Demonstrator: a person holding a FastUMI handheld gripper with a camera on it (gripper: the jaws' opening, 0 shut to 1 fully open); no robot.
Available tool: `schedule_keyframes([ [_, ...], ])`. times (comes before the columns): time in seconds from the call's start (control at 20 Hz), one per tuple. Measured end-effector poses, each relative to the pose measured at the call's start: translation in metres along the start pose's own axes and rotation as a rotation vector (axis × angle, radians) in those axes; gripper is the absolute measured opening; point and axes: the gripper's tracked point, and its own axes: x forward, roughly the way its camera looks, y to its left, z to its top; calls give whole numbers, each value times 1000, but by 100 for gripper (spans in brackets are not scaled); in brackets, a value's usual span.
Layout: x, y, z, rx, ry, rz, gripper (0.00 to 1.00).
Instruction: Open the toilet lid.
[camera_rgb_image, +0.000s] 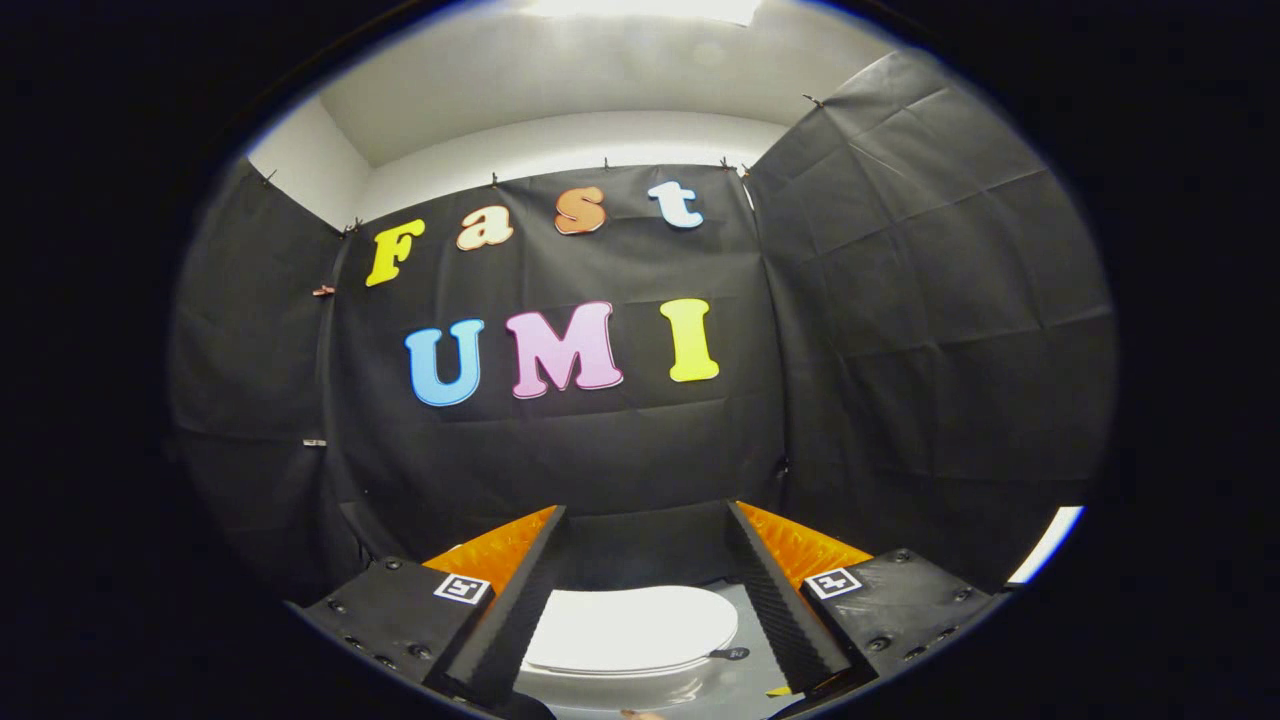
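Observation:
A white toilet lid (630, 625) lies flat and closed, seen low between my two fingers and below them. My gripper (645, 515) is open, its black ribbed fingers (520, 600) spread wide with orange backing behind them, and nothing is held between them. The fingers hover above the lid and are apart from it. A small dark tab (732, 654) sits at the lid's right rim, near the right finger. The toilet's bowl and base are hidden under the lid and the gripper body.
Black cloth walls (900, 300) close the booth in on the back, left and right. A grey floor strip (735, 685) shows to the right of the toilet. A white edge (1045, 545) gleams at the far right. The white ceiling (600, 90) lies above.

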Motion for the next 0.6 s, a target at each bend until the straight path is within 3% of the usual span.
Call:
schedule_keyframes([
  [0.6,87,-93,-64,148,96,-168,98],
])
